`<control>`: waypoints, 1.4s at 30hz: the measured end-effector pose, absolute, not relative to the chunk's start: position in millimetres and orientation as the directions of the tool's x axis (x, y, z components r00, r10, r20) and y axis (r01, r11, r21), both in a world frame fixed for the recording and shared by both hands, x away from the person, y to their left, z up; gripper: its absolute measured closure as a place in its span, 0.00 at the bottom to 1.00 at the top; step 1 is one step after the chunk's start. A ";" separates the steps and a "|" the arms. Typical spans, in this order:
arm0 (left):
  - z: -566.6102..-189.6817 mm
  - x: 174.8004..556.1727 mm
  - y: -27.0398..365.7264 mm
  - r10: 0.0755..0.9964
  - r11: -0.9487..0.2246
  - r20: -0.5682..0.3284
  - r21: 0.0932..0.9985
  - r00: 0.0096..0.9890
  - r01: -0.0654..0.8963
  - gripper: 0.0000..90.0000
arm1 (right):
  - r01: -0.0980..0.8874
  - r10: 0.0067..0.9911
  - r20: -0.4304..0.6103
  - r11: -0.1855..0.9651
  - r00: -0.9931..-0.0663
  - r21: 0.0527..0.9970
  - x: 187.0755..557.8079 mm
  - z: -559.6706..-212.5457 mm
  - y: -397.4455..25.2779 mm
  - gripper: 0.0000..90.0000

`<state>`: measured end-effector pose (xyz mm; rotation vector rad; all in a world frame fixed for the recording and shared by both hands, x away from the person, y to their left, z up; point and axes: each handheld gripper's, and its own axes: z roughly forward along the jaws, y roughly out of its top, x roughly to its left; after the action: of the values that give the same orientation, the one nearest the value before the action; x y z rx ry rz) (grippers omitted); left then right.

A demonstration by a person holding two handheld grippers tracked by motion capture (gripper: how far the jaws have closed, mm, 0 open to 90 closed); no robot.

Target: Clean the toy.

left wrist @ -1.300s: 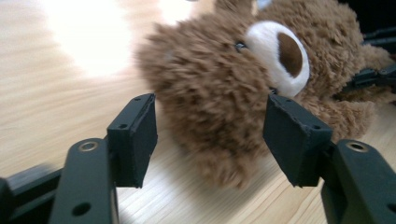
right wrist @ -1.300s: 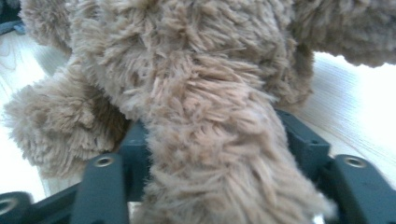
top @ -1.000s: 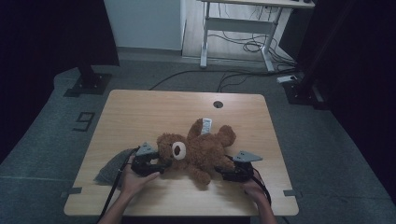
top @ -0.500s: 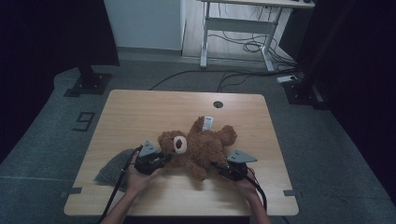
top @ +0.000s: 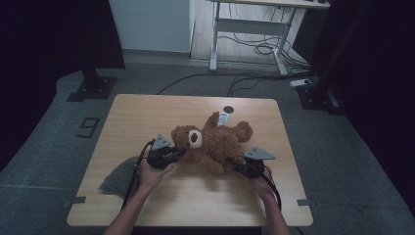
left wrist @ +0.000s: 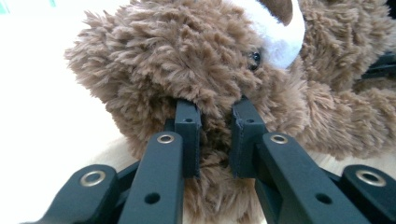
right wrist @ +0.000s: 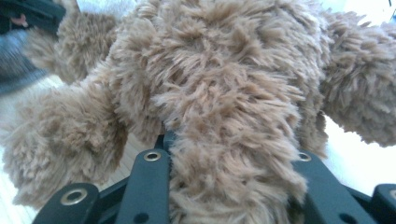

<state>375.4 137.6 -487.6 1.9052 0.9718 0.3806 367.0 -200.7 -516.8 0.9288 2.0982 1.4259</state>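
Observation:
A brown teddy bear (top: pixel 210 142) lies on its back on the wooden table (top: pixel 147 112), its head toward the left. My left gripper (top: pixel 172 154) is at the bear's head. In the left gripper view its jaws (left wrist: pixel 215 112) stand close together, pinching the fur of the head (left wrist: pixel 187 60) below the white muzzle. My right gripper (top: pixel 236 164) is at the bear's lower right limb. In the right gripper view its jaws (right wrist: pixel 229 144) stand wide apart with the shaggy limb (right wrist: pixel 224 93) between them, and fur hides the fingertips.
A grey cloth (top: pixel 120 178) lies on the table at the front left, behind my left hand. A round cable hole (top: pixel 228 109) sits at the table's far edge, near the bear's white tag (top: pixel 223 118). Desk legs and cables lie on the floor beyond.
Both hands have pushed forward into the bear. The right gripper has slid left onto the limb, and the left gripper has closed in on the head.

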 end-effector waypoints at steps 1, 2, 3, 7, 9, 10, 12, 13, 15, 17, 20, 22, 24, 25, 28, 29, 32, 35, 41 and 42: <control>-490.1 376.7 137.7 0.761 -0.255 -0.132 0.840 0.636 0.479 0.84 | 0.292 0.734 0.015 0.251 -0.679 0.923 367.8 -519.5 -200.5 0.72; -492.4 377.5 137.8 0.761 -0.254 -0.136 0.837 0.634 0.485 0.84 | 0.298 0.735 0.014 0.257 -0.678 0.919 368.2 -522.3 -200.1 0.72; -494.3 377.8 138.0 0.763 -0.257 -0.137 0.833 0.632 0.490 0.84 | 0.304 0.736 0.014 0.263 -0.677 0.916 368.7 -524.9 -200.0 0.72; -498.8 379.0 140.0 0.775 -0.255 -0.139 0.824 0.616 0.507 0.81 | 0.316 0.742 0.019 0.262 -0.670 0.912 368.9 -531.2 -200.0 0.65; -497.5 378.6 142.4 0.794 -0.242 -0.140 0.820 0.592 0.519 0.72 | 0.314 0.752 0.007 0.267 -0.659 0.911 367.4 -530.5 -198.9 0.52; -495.1 376.8 144.2 0.797 -0.241 -0.135 0.822 0.589 0.515 0.65 | 0.312 0.758 -0.001 0.269 -0.652 0.911 365.9 -529.2 -198.5 0.41; -487.0 368.7 147.7 0.802 -0.234 -0.124 0.835 0.585 0.498 0.53 | 0.309 0.768 0.005 0.251 -0.640 0.917 361.4 -524.2 -201.3 0.26; -482.3 363.8 150.1 0.802 -0.235 -0.111 0.844 0.586 0.482 0.47 | 0.306 0.771 0.015 0.234 -0.636 0.923 358.4 -521.1 -204.4 0.22; -474.6 353.1 154.9 0.799 -0.220 -0.112 0.860 0.591 0.460 0.40 | 0.295 0.784 0.027 0.201 -0.620 0.934 351.7 -514.6 -211.8 0.18; -469.8 342.8 158.8 0.794 -0.221 -0.108 0.866 0.599 0.448 0.38 | 0.278 0.787 0.048 0.159 -0.616 0.947 342.9 -509.0 -219.8 0.18; -468.8 329.5 164.8 0.777 -0.225 -0.118 0.865 0.618 0.449 0.37 | 0.268 0.777 0.053 0.151 -0.628 0.952 329.7 -504.6 -228.0 0.18; -471.0 321.6 169.1 0.764 -0.224 -0.135 0.862 0.631 0.455 0.37 | 0.272 0.770 0.058 0.153 -0.635 0.950 323.0 -505.7 -233.1 0.19; -475.0 314.4 173.9 0.750 -0.217 -0.159 0.858 0.642 0.466 0.37 | 0.282 0.767 0.072 0.146 -0.637 0.948 317.7 -508.4 -239.0 0.20; -477.5 310.9 176.0 0.743 -0.212 -0.173 0.856 0.647 0.472 0.38 | 0.288 0.769 0.079 0.139 -0.634 0.948 315.2 -509.8 -241.7 0.21; -486.7 298.2 181.7 0.721 -0.204 -0.202 0.852 0.663 0.481 0.39 | 0.291 0.767 0.089 0.131 -0.635 0.948 305.8 -513.9 -247.9 0.23; -489.9 293.6 182.9 0.715 -0.202 -0.209 0.852 0.667 0.483 0.39 | 0.287 0.767 0.079 0.141 -0.637 0.947 302.2 -514.6 -249.5 0.23; -498.0 280.4 184.1 0.705 -0.228 -0.195 0.848 0.681 0.479 0.40 | 0.295 0.766 0.086 0.139 -0.637 0.945 291.0 -516.6 -252.9 0.24; -505.0 268.9 186.3 0.721 -0.258 -0.154 0.845 0.675 0.469 0.40 | 0.294 0.766 0.083 0.142 -0.638 0.945 278.8 -520.5 -253.9 0.25; -515.0 252.2 189.2 0.737 -0.304 -0.106 0.830 0.667 0.468 0.41 | 0.320 0.760 0.100 0.147 -0.642 0.936 261.4 -538.3 -255.5 0.26; -516.8 251.5 189.3 0.737 -0.313 -0.103 0.824 0.668 0.473 0.41 | 0.330 0.762 0.103 0.151 -0.640 0.932 259.8 -541.0 -255.1 0.26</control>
<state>251.5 189.3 -516.8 1.9727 0.9400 0.3664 259.8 -255.1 -541.0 1.0424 2.0416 1.4913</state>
